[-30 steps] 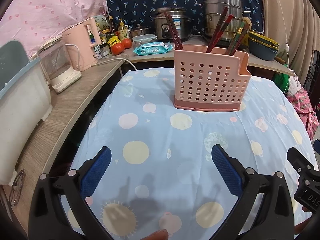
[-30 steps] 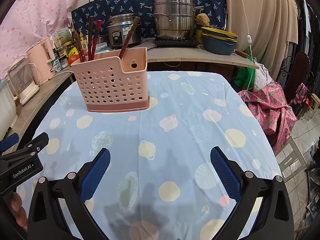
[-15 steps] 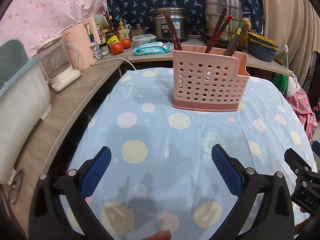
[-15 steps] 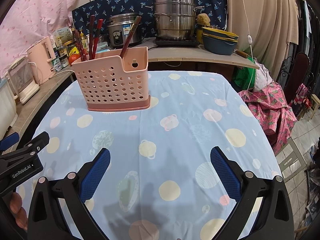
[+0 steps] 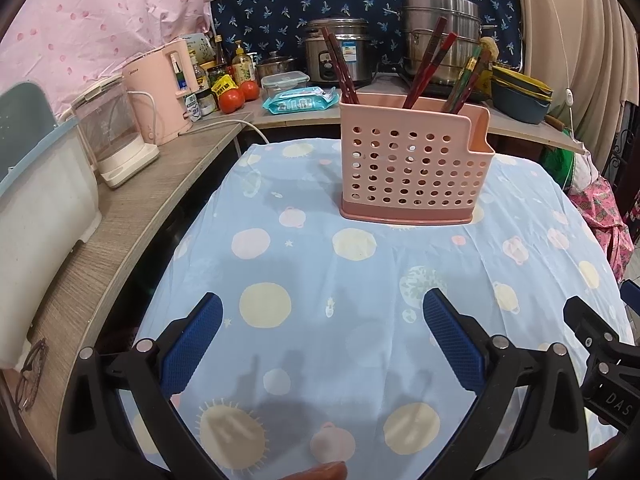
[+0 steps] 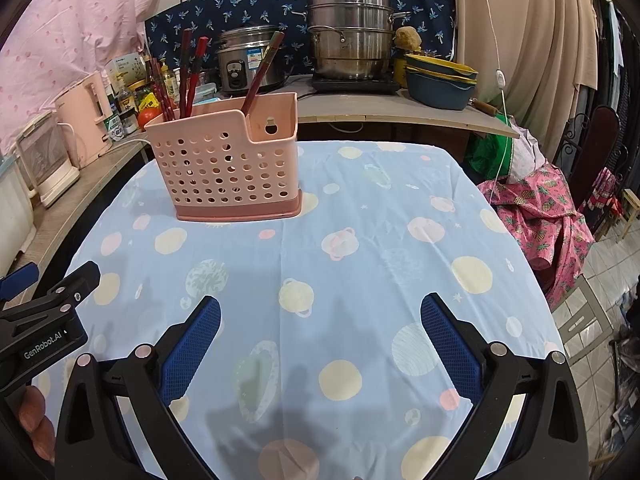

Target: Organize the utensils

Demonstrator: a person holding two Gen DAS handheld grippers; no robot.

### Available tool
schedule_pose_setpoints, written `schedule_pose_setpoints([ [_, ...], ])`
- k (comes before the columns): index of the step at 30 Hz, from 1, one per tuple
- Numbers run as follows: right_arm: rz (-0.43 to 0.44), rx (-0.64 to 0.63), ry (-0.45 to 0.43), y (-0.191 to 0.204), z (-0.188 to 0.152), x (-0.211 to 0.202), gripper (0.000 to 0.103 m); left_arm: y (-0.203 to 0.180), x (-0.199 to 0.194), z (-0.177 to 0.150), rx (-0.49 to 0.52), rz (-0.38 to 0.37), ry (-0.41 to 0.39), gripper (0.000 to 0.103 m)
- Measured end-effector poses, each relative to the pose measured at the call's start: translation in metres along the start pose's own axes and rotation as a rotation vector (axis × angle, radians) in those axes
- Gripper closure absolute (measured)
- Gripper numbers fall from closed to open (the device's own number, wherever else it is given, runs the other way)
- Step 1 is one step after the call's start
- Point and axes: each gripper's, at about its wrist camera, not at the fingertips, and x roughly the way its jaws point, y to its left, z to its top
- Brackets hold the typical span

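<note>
**Pale-blue cloth, pink caddy, both tongs wide and empty**

Pale-blue tablecloth (image 5: 360, 280) printed with planets and suns covers the whole table; most of it is bare. A wooden counter (image 5: 120, 216) wraps along the left and far sides.

On the far counter: a stacked steel steamer pot (image 6: 350, 36), a rice cooker (image 6: 248, 60) to its left, stacked blue and yellow dishes (image 6: 440, 84) to its right. On the left run of counter, a pink kettle (image 5: 160, 92), a clear-bodied appliance (image 5: 114, 136) beside it, two tomatoes (image 5: 232, 100) and a pack of wet wipes (image 5: 300, 100) further back.

Pink perforated utensil holder (image 5: 414, 168) stands upright on the cloth at the far side of the table, well apart from both grippers. It has a darker pink base and a stepped-down compartment at its right end. Dark red chopsticks (image 5: 430, 64) lean out of it in separate groups: one bundle at the left end, a pair near the middle, a patterned pair toward the right. From the right wrist view one stick rises by the low compartment.

Left gripper (image 5: 320, 340): jaws spread wide, nothing between the blue pads, hovering over the near cloth.

Right gripper (image 6: 320, 340): also wide apart, nothing held, over the near cloth just to the right of the left one. Each shows at the edge of the other's view.
</note>
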Motion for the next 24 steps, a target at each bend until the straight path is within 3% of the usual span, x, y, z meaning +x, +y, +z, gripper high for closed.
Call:
schedule_pose_setpoints([
  [24, -0.002, -0.003, 0.002, -0.0017, 0.0020, 0.0016, 0.007, 0.0038, 0.0064, 0.0020, -0.010, 0.011, 0.020, 0.007],
])
